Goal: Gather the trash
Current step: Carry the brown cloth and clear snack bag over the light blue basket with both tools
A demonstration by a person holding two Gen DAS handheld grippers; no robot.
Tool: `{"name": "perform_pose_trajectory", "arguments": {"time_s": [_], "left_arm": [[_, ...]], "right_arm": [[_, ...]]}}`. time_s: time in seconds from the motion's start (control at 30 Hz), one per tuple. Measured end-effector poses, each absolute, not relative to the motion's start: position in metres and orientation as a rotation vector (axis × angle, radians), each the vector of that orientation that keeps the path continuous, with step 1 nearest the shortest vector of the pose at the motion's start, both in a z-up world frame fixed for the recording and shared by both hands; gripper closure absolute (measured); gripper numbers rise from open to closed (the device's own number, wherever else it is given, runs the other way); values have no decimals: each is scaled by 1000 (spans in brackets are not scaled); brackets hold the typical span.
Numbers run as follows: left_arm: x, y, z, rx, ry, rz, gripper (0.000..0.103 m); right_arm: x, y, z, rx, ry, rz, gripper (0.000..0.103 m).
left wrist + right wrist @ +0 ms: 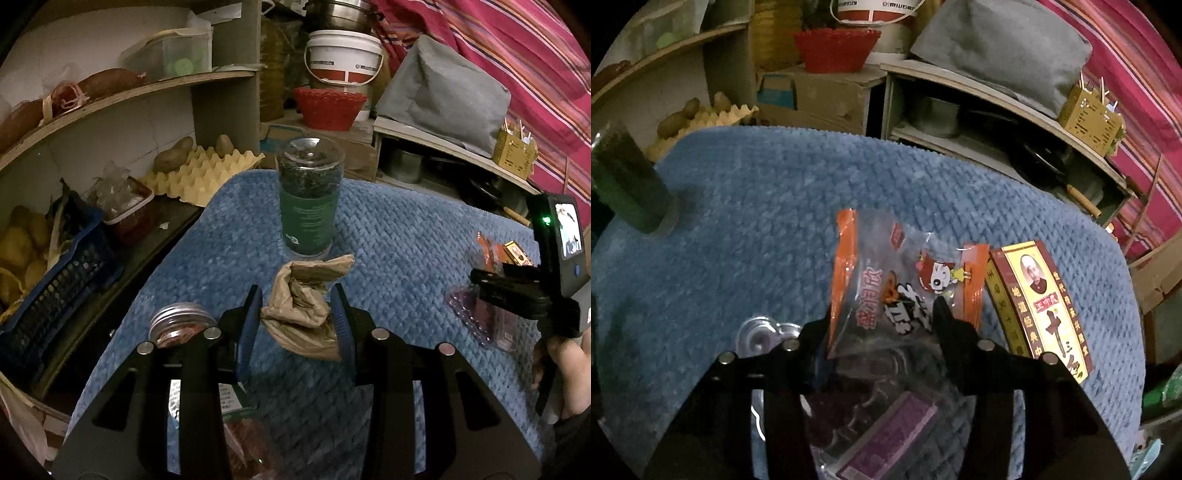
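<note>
presently your left gripper point(297, 314) clamps the crumpled paper bag point(304, 308) above the blue mat point(388, 229). your right gripper point(882, 317) straddles the clear snack wrapper point(897, 280), long axis running away from the fingers; contact unconfirmed.

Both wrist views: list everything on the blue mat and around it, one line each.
crumpled paper bag: one, brown, between left fingers
snack wrapper: one, clear and orange, between right fingers
boxed packet: one, red and yellow, right of wrapper
tall jar: one, green label, behind bag
small jar: one, silver lid, left of bag
blue mat: one, under all
egg tray: one, yellow, shelf
left gripper: black, shut on bag
right gripper: black, around wrapper
</note>
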State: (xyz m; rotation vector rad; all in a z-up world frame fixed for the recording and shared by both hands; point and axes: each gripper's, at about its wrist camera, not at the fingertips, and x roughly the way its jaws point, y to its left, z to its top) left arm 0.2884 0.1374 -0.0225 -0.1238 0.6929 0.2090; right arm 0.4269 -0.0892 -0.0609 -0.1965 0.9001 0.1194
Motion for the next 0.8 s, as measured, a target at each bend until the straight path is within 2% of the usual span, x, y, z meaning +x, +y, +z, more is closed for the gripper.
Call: {"name": "perform_pose_trajectory", "arguments": {"time_s": [0.37, 0.6, 0.8], "left_arm": [[277, 129, -15, -111, 680, 190, 66], [261, 106, -6, -67, 662, 152, 66], [251, 71, -5, -54, 668, 66, 66]], "right_arm": [[382, -111, -31, -173, 809, 140, 55], [314, -161, 2, -105, 731, 122, 55], [248, -214, -1, -71, 719, 55, 55]]}}
